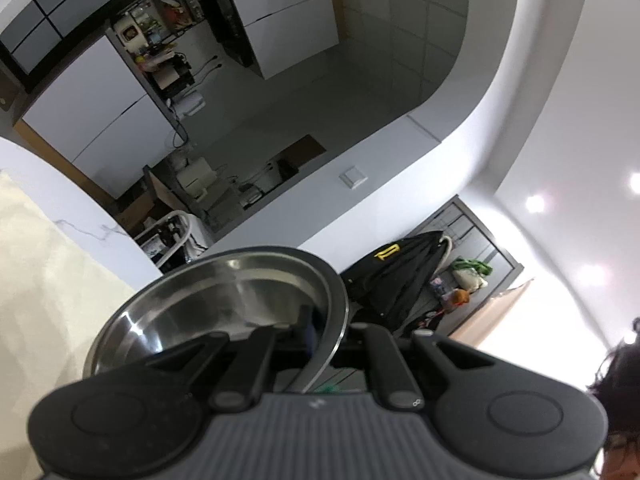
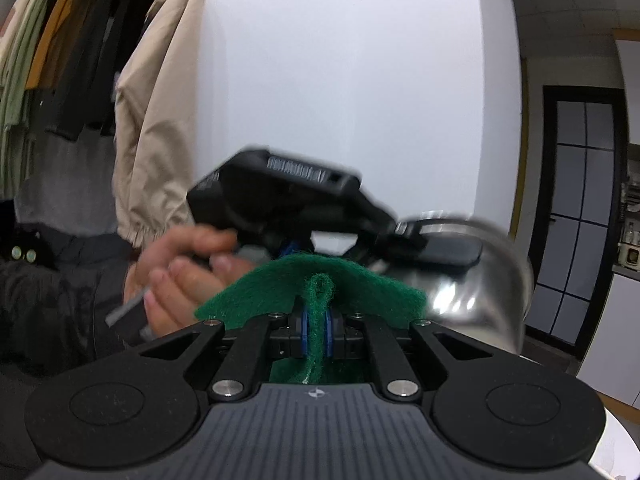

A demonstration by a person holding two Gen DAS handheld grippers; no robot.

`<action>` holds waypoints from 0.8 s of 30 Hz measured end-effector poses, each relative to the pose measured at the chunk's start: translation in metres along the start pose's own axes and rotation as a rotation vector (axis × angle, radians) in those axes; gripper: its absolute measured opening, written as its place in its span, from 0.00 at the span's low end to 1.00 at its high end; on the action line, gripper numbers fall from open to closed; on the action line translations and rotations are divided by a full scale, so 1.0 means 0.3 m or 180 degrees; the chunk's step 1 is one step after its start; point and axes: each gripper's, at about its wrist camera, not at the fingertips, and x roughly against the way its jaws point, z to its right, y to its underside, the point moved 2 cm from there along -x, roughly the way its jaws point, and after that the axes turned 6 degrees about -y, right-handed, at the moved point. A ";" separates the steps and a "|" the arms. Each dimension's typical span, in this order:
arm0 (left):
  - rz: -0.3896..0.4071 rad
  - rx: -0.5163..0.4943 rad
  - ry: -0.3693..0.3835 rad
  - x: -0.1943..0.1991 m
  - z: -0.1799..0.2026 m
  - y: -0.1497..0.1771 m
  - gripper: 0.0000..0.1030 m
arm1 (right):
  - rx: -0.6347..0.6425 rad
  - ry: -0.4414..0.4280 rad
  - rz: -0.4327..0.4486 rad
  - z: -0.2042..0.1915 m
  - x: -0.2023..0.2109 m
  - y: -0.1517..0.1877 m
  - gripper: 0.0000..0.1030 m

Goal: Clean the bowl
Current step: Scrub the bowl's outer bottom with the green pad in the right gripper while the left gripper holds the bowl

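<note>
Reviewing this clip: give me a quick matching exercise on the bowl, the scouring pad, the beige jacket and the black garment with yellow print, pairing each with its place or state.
Things:
1. steel bowl
2. green scouring pad
3. beige jacket
4. black garment with yellow print

Places or states:
A. hanging among other clothes
B. rim pinched in the left claw
C. draped near a doorway in the background
D. folded and clamped in the right claw

Pairs: 1-B, 2-D, 3-A, 4-C

Left gripper [image 2: 400, 236] motion-blurred, bowl [image 2: 480, 272] smeared — scouring pad [image 2: 312, 292] hides right jaws' tips
</note>
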 end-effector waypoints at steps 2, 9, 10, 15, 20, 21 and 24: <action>0.0004 0.0014 0.0030 0.002 0.000 0.003 0.07 | 0.0030 0.0002 -0.0058 -0.006 -0.006 0.007 0.09; 0.0057 0.0075 0.0209 0.020 0.010 0.006 0.08 | 0.0070 0.0106 -0.0228 0.002 -0.022 0.034 0.09; 0.0063 0.0077 0.0238 0.023 0.013 0.007 0.08 | 0.0078 0.0126 -0.0254 0.002 -0.027 0.038 0.09; 0.0083 0.0109 0.0367 0.033 0.023 0.011 0.08 | 0.0089 0.0360 -0.0416 0.025 -0.045 0.067 0.09; 0.0042 0.0135 0.0405 0.040 0.024 0.015 0.08 | 0.0039 0.0624 -0.0491 0.068 -0.043 0.086 0.09; 0.0014 0.0134 0.0395 0.039 0.024 0.015 0.08 | 0.0038 0.0672 -0.0493 0.077 -0.039 0.090 0.09; -0.0034 0.0160 0.0418 0.040 0.021 0.018 0.08 | 0.0070 0.0844 -0.0494 0.103 -0.026 0.103 0.09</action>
